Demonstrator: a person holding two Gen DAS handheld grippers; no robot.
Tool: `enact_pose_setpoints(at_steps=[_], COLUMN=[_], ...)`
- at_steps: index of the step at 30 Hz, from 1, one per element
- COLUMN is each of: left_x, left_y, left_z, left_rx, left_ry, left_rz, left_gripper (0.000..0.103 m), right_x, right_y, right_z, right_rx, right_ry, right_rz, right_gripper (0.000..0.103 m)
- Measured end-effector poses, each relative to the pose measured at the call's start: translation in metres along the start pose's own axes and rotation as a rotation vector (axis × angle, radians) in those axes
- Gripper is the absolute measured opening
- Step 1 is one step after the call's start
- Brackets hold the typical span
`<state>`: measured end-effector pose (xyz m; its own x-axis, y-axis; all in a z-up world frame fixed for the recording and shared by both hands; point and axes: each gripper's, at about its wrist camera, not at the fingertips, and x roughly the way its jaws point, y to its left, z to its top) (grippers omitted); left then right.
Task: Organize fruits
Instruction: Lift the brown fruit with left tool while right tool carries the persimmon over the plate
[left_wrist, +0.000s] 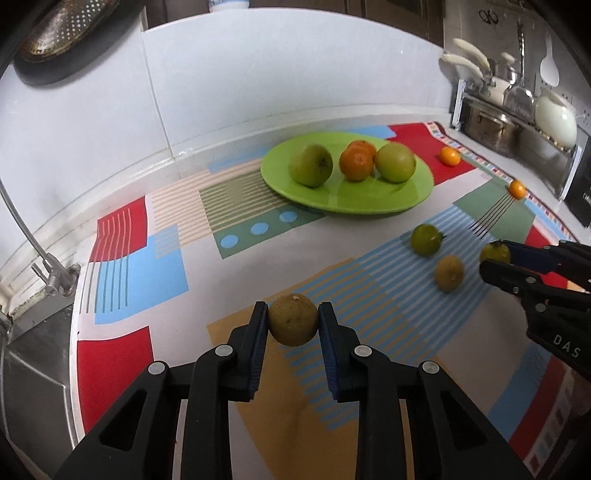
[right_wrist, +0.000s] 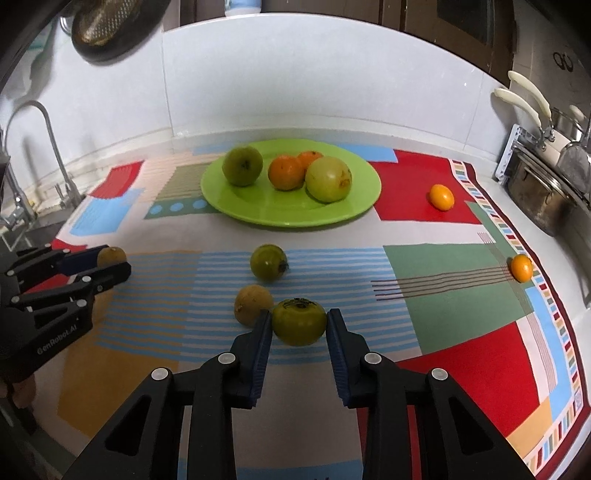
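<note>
The green plate (right_wrist: 258, 212) sits toward the back of the patterned cloth (right_wrist: 424, 184), a smooth, glossy, shallow round dish; it holds two large, dull green, round fruits, one on its left side (right_wrist: 242, 165) and one on its right (right_wrist: 328, 179), with an orange mandarin (right_wrist: 285, 172) between them and a second orange fruit (right_wrist: 308, 158) partly hidden behind; the right green fruit touches the mandarin, and its skin shows brown flecks; off the plate, a small green fruit with a dark stem (right_wrist: 268, 261) lies alone on the blue-striped patch, and a matte, brownish-tan round fruit (right_wrist: 253, 304) lies nearer the camera; two small, shiny orange fruits lie well apart to the right, one on the red patch (right_wrist: 441, 196), one at the cloth's bordered edge (right_wrist: 521, 267); the left gripper (left_wrist: 293, 319) is clamped on a rough, brownish-yellow round fruit (left_wrist: 293, 319), its ribbed blue pads pressed to both sides; the right gripper (right_wrist: 299, 323) has its pads against a flattened green fruit with a dark leafy cap (right_wrist: 299, 321), the left pad touching and the right pad at the skin, just beside the tan fruit; the cloth is flat, printed with red, blue, green and ochre blocks and stripes; a curved metal tap (right_wrist: 48, 147) stands at the left, and steel pots (right_wrist: 543, 195) with cream-handled pans sit in a rack at the right
</note>
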<state>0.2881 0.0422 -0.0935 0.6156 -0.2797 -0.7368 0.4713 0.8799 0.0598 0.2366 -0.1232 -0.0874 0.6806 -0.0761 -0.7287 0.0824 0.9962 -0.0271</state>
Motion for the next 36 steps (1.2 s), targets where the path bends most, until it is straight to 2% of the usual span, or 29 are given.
enact_pose_setpoints(at_steps=[10, 20, 27, 36], left_x=[-0.041, -0.072, -0.079, -0.068], left_y=[-0.012, -0.033, -0.052, -0.064], left_z=[0.009, 0.031, 0.053, 0.092], left_rx=[-0.044, -0.074, -0.097, -0.132], left_ry=[-0.069, -0.165, -0.217, -0.25], left_rz=[-0.011, 0.046, 0.083, 0.097], left_gripper=[0.028, 0.028, 0.028, 0.028], right_x=[-0.037, -0.061, -0.069, -0.064], right_y=[-0.003, -0.023, -0.043, -0.068], right_z=[0.01, 0.027, 0.049, 0.09], right_rx=[-0.008, -0.032, -0.081, -0.113], right_ry=[-0.108, -0.199, -0.253, -0.301], right_rz=[0.08, 0.159, 0.197, 0.261], right_gripper=[0.031, 0.031, 0.031, 0.031])
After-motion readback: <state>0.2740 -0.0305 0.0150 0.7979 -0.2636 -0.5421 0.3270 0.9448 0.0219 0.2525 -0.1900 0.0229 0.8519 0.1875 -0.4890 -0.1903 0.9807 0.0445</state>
